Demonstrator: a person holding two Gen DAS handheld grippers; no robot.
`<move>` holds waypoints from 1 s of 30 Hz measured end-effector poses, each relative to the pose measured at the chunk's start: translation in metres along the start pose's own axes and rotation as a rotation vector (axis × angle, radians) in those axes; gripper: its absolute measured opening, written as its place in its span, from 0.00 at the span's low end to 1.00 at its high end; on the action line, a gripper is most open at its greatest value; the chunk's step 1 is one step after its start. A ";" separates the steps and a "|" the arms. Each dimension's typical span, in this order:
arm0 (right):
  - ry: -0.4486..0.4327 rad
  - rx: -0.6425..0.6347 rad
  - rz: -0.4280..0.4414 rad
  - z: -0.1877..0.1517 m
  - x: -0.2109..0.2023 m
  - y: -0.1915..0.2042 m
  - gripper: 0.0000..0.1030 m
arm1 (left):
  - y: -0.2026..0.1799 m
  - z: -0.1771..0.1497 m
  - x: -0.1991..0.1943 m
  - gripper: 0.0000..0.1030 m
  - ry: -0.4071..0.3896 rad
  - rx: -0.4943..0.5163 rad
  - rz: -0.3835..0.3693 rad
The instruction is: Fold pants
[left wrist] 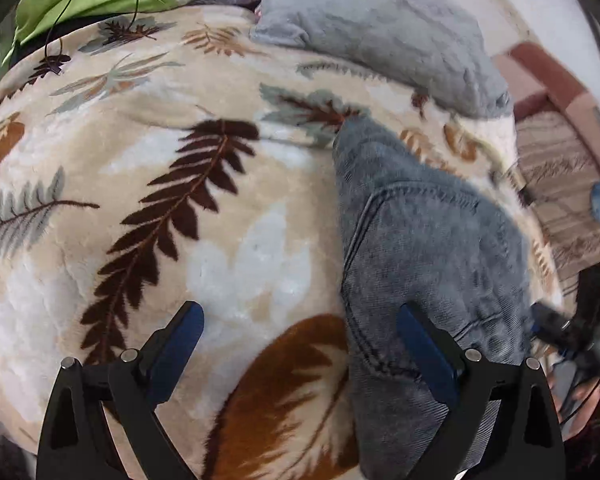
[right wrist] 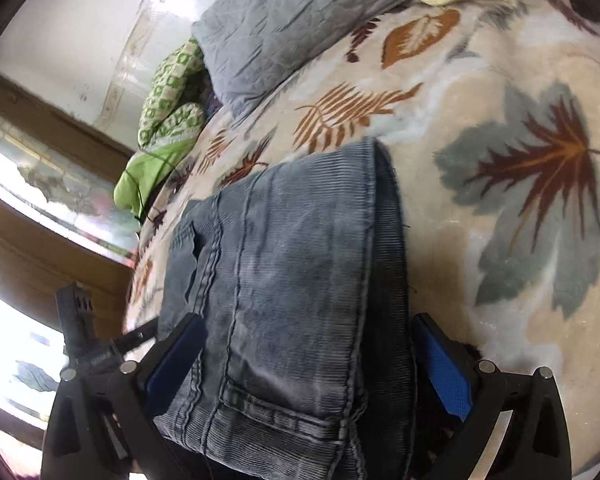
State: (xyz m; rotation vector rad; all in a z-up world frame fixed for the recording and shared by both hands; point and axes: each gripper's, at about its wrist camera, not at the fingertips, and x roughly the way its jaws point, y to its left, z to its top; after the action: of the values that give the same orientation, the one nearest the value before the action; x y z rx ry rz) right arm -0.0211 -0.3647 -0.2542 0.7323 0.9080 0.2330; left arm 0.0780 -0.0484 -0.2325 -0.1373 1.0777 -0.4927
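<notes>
Grey-blue corduroy pants [right wrist: 292, 288] lie folded in a compact stack on a cream blanket with leaf prints [right wrist: 500, 120]. In the left wrist view the pants [left wrist: 428, 240] lie to the right, and the blanket [left wrist: 140, 160] fills the rest. My left gripper [left wrist: 300, 320] is open above the blanket, its right finger [left wrist: 424, 352] over the pants' edge. My right gripper [right wrist: 308, 344] is open, with its fingers wide on either side of the folded pants. The left gripper's black body [right wrist: 80, 328] shows at the left of the right wrist view.
A grey pillow [left wrist: 380, 28] lies at the far end of the bed, also in the right wrist view [right wrist: 300, 20]. A green patterned cloth [right wrist: 168, 108] and a thin black cable [left wrist: 60, 20] lie beside it. The bed edge and striped floor mat [left wrist: 560, 184] are to the right.
</notes>
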 end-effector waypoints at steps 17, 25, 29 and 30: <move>0.037 -0.177 -0.006 -0.011 0.020 0.039 0.75 | -0.058 0.003 0.027 0.81 0.078 0.168 -0.165; -0.019 -0.285 -0.024 -0.012 0.019 0.064 0.63 | -0.054 0.015 0.011 0.42 0.056 0.175 -0.162; -0.078 -0.360 -0.023 -0.012 0.014 0.081 0.58 | -0.060 0.025 -0.001 0.39 -0.002 0.216 -0.131; -0.094 -0.389 -0.023 -0.011 0.014 0.087 0.56 | -0.060 0.030 -0.003 0.39 -0.019 0.221 -0.121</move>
State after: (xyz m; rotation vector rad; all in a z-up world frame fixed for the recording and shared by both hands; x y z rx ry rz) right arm -0.0114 -0.2891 -0.2096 0.3695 0.7515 0.3406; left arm 0.0839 -0.1042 -0.1948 -0.0124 0.9932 -0.7139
